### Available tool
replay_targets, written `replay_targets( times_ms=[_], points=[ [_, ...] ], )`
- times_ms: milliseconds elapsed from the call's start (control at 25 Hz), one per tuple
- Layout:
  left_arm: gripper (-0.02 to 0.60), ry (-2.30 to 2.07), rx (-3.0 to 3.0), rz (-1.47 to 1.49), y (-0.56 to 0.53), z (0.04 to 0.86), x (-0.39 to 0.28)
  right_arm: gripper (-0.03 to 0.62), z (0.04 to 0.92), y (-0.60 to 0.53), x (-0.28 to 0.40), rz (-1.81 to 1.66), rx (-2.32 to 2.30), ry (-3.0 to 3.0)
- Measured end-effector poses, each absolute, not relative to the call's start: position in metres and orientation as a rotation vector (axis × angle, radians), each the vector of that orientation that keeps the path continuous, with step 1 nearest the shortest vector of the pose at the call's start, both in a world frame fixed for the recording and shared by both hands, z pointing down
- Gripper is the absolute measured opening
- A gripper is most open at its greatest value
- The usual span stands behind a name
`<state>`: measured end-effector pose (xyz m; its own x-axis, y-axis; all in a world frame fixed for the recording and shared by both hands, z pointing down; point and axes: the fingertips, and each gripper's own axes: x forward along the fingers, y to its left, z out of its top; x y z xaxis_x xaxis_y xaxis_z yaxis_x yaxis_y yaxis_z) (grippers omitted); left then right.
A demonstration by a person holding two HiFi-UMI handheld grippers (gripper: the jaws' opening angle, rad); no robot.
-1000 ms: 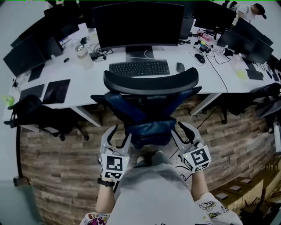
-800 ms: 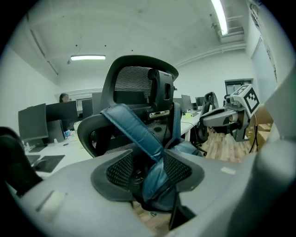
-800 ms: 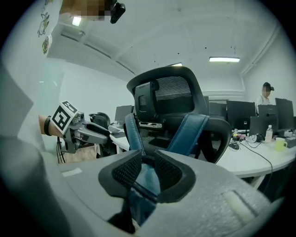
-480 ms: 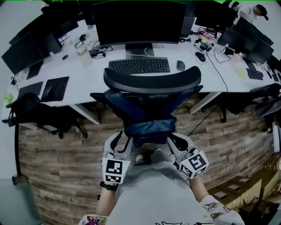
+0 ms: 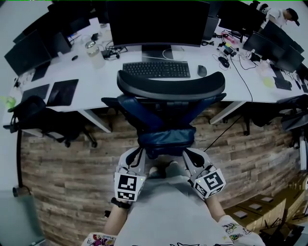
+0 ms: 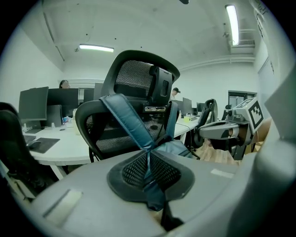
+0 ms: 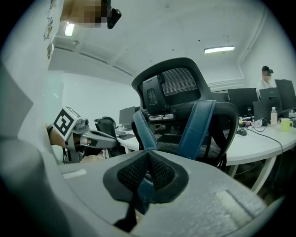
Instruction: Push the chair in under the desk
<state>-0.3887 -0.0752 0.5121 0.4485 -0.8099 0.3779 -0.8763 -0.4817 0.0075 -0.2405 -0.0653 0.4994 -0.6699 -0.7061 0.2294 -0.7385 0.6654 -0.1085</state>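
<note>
The office chair [image 5: 169, 85] has a black curved backrest and a blue frame with a blue lumbar pad [image 5: 166, 137]. It stands pulled out from the white desk [image 5: 98, 91], its back towards me. My left gripper [image 5: 135, 155] and right gripper [image 5: 189, 155] sit side by side at the lumbar pad's lower edge, tips at or against it. Both have just been closing and their jaws now lie together. In the left gripper view the chair back [image 6: 138, 88] rises beyond the closed left gripper [image 6: 148, 167]; the right gripper view shows the chair back [image 7: 185, 92] beyond the right gripper [image 7: 147, 173].
On the desk ahead of the chair are a keyboard [image 5: 156, 69], a mouse [image 5: 202, 70] and a large monitor [image 5: 159, 21]. Another dark chair [image 5: 38, 122] stands at the left. Cables [image 5: 243, 81] hang at the right. A person [image 5: 284, 14] stands far back right.
Both grippers' jaws went from wide open to closed. Both hands moved forward and a little down, to the lower edge of the blue lumbar pad.
</note>
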Motion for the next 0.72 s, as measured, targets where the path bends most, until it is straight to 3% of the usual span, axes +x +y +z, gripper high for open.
replay_targets(
  times_ms=[80, 720],
  points=[
    [-0.002, -1.472, 2.494, 0.478, -0.0745, 0.5124, -0.3887, 0.002, 0.4993, -0.0658, -0.2392, 0.281, 1.197, -2.710],
    [0.000, -1.465, 2.489, 0.484, -0.0684, 0.5185, -0.3948, 0.001, 0.4935, -0.0695, -0.2414, 0.316, 1.247, -2.728]
  ],
)
